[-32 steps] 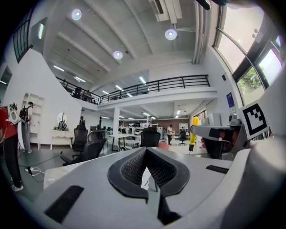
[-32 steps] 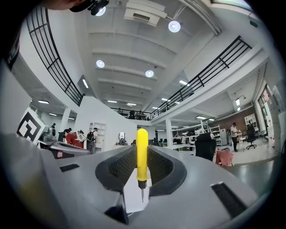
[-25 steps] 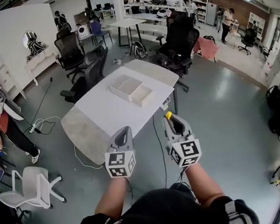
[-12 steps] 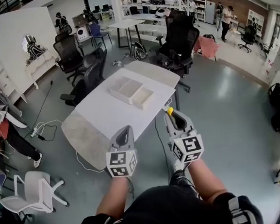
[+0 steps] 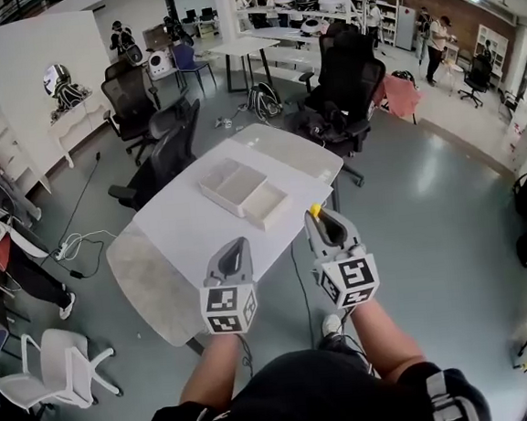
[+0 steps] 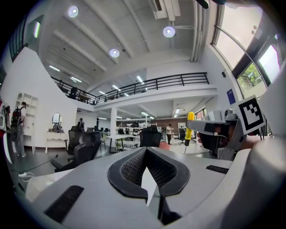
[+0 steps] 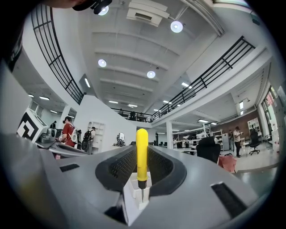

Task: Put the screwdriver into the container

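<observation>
While the right gripper point(image 7: 142, 175) clamps the screwdriver point(image 7: 142, 150) by its smooth, round yellow handle, thin steel tip pointing back toward the hand, its dimpled dark pads pinch only a narrow span of slick plastic. The tool could swivel or slide out if tilted in transit. The left gripper point(image 6: 147, 173) is closed on nothing. Ahead and well apart, the container point(image 5: 233, 182), a shallow white divided tray, sits on the white table point(image 5: 183, 230). A careless drop might bounce the tool over its low walls.
</observation>
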Action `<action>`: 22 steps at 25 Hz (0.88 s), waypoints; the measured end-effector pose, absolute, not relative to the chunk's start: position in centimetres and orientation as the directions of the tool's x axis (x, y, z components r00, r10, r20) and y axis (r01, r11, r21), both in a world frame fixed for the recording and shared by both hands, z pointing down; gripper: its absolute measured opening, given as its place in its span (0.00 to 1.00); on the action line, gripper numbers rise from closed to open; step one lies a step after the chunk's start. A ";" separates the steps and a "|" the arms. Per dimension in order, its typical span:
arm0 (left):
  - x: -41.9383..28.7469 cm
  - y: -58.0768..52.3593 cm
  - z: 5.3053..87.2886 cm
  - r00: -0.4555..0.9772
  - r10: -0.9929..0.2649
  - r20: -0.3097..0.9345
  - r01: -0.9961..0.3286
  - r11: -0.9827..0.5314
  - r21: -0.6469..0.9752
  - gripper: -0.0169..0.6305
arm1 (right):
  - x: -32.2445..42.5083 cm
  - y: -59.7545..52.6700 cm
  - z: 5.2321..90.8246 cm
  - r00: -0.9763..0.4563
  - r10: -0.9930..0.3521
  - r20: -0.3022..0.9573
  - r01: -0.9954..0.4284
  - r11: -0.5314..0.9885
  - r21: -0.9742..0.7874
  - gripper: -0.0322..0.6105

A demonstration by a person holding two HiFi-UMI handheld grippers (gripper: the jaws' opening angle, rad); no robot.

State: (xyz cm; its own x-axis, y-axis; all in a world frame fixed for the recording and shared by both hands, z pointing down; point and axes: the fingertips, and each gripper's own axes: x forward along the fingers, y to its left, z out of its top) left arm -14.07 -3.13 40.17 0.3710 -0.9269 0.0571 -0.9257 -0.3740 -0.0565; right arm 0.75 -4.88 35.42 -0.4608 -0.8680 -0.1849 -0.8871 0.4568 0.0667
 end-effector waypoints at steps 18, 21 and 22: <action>-8.0 -23.2 39.9 0.206 -0.971 0.123 -0.976 -0.213 -0.049 0.04 | 5.6 -27.3 35.4 -0.622 -0.769 -0.146 -0.782 0.620 0.066 0.16; -7.5 -24.9 40.2 0.160 -0.979 0.128 -0.985 -0.167 -0.044 0.04 | 6.0 -30.0 36.0 -0.658 -0.742 -0.132 -0.752 0.656 0.063 0.16; -7.4 -25.3 40.2 0.142 -0.981 0.129 -0.988 -0.149 -0.042 0.04 | 6.0 -30.7 36.2 -0.672 -0.730 -0.126 -0.740 0.670 0.062 0.16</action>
State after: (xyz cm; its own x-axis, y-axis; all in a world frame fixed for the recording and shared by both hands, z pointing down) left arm -7.43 -25.33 40.24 0.1424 -0.9813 0.1292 -0.9880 -0.1489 -0.0420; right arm 5.97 -30.73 36.19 -0.6715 -0.7301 -0.1263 -0.7400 0.6697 0.0624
